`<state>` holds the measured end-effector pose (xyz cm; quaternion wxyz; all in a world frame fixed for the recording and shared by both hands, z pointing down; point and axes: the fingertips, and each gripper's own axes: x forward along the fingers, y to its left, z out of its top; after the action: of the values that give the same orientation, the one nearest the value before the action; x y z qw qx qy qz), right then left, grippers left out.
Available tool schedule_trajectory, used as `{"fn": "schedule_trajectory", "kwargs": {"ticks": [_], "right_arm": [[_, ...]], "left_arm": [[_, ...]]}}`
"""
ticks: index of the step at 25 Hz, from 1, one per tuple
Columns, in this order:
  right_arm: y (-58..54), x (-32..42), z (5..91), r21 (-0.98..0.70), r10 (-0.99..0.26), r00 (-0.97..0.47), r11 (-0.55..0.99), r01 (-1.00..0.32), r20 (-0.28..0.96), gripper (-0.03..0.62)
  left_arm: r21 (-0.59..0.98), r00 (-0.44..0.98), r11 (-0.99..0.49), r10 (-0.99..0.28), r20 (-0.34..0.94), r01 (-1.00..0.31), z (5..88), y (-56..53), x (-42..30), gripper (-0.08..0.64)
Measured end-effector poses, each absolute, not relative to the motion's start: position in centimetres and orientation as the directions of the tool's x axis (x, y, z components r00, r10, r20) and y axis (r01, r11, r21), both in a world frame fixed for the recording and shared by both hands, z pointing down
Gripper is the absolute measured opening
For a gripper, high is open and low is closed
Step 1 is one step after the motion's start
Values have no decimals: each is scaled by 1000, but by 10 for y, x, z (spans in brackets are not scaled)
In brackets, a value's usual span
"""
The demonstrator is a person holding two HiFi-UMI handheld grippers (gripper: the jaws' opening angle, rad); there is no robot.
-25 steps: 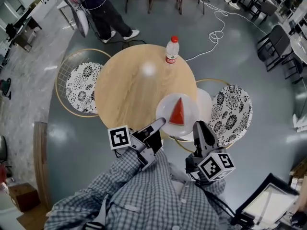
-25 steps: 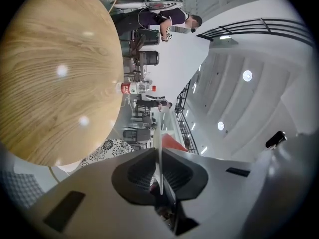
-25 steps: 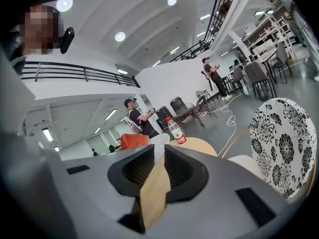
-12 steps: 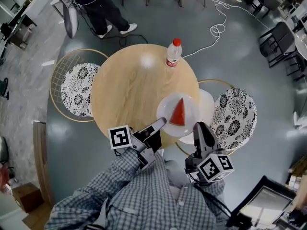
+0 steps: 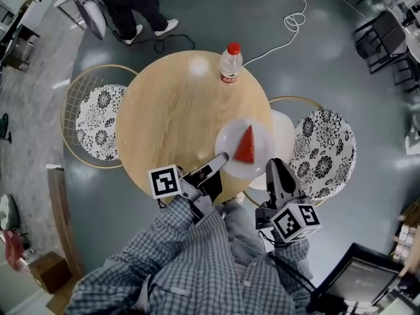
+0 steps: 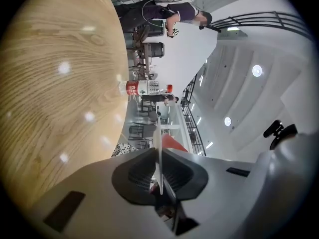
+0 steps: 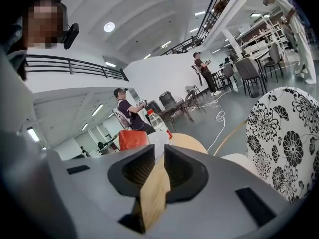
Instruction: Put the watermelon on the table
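Grey floor [image 5: 328, 77] spreads under a round wooden desk [image 5: 164, 110], with a flower-patterned chair [image 5: 95, 120] at its left and another [image 5: 328, 153] at its right. We see a water bottle [image 5: 230, 63] with a red cap standing upright near the desk's far edge, and a white cable [image 5: 295, 18] looping over the floor beyond it. The watermelon [image 5: 245, 146], a red wedge with its tip toward the bottle, lies on a white plate [image 5: 228, 153] at the desk's near right edge. Part of the plate overhangs the rim; we cannot tell whether it rests on the wood. Our left tool [image 5: 223, 157] is clamped on the plate's near rim: in the left gripper view the thin white edge runs straight between the two pads. Our right tool [image 5: 272, 165] points at the plate's right side, just beside it. Its jaws stand a narrow slit apart, and through that slit we see desk wood and a bit of white plate, with nothing pressed between the pads. A person [image 5: 138, 5] stands on the floor past the desk.
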<state>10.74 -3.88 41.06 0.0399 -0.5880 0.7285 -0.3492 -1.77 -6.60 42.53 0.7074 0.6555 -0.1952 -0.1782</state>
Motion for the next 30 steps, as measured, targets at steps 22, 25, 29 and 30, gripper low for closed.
{"fn": "schedule_trajectory", "kwargs": {"ticks": [22, 25, 29, 30], "right_arm": [[-82, 136, 491, -587, -821, -350, 22, -810, 452, 64], [-88, 138, 502, -588, -814, -351, 15, -809, 463, 64], [-95, 141, 514, -586, -805, -352, 7, -810, 478, 64], [-97, 142, 517, -585, -803, -352, 5, -811, 482, 64]], "left_arm": [[992, 853, 114, -513, 101, -49, 495, -107, 11, 32], [991, 849, 123, -517, 113, -57, 505, -112, 13, 31], [990, 848, 124, -515, 126, -71, 517, -119, 16, 32], [989, 848, 126, -514, 129, -74, 519, -121, 16, 32]]}}
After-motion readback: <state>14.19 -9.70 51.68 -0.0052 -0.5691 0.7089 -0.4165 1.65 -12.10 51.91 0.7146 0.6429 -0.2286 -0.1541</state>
